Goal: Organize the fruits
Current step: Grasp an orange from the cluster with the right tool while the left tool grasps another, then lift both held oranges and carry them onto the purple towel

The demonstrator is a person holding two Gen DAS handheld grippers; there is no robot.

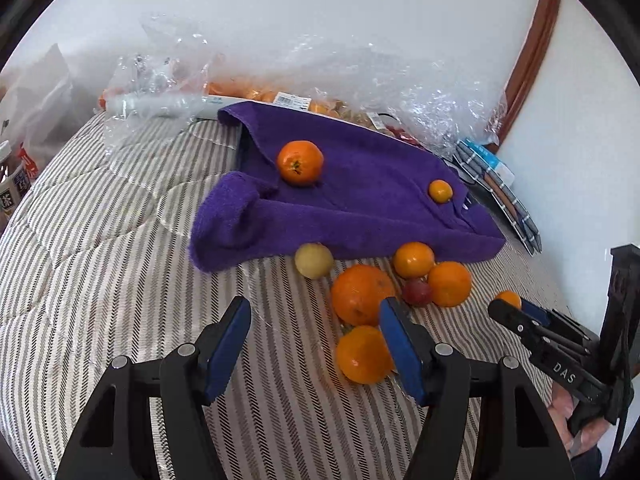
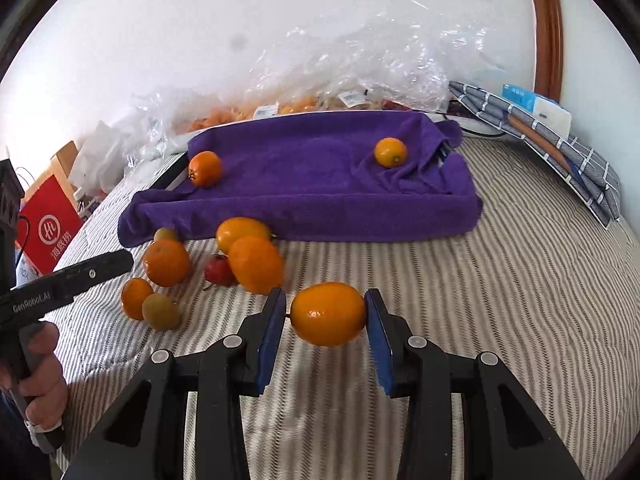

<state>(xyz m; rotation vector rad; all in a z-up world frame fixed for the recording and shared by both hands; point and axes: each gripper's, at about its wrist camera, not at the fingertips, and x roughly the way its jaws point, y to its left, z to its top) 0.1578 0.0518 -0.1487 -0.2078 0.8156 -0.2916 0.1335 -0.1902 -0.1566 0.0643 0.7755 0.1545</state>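
1. The right gripper (image 2: 326, 314) has a small oval orange fruit (image 2: 327, 314) pinched between its blue-padded fingers (image 2: 272, 336). Both pads press on the ends of the fruit, and it's held up off the striped bed cover (image 2: 500, 300).
2. The left gripper (image 1: 314, 346) has its fingers spread wide with nothing between them. It's just left of the loose pile: one orange (image 1: 363, 354) sits right against the inside of its right-hand finger, and a bigger orange (image 1: 360, 294) is just past that fingertip.
3. The rest of the pile lies on the bed in front of the purple towel (image 1: 360, 200): a yellowish fruit (image 1: 314, 260), two more oranges and a small red fruit (image 1: 416, 292) tucked between them.
4. Two fruits are already up on the towel, a mandarin (image 1: 300, 163) toward the left and a smaller one (image 1: 440, 191) toward the right, well apart.
5. Writing: "DAS" on the right gripper's side, "GenRobot.AI" on the left one. There's a red bag (image 2: 50, 228) with a round white logo and Chinese characters I can't read clearly, plus barcode stickers on the clear plastic bags (image 2: 360, 68) at the back, too small to read.
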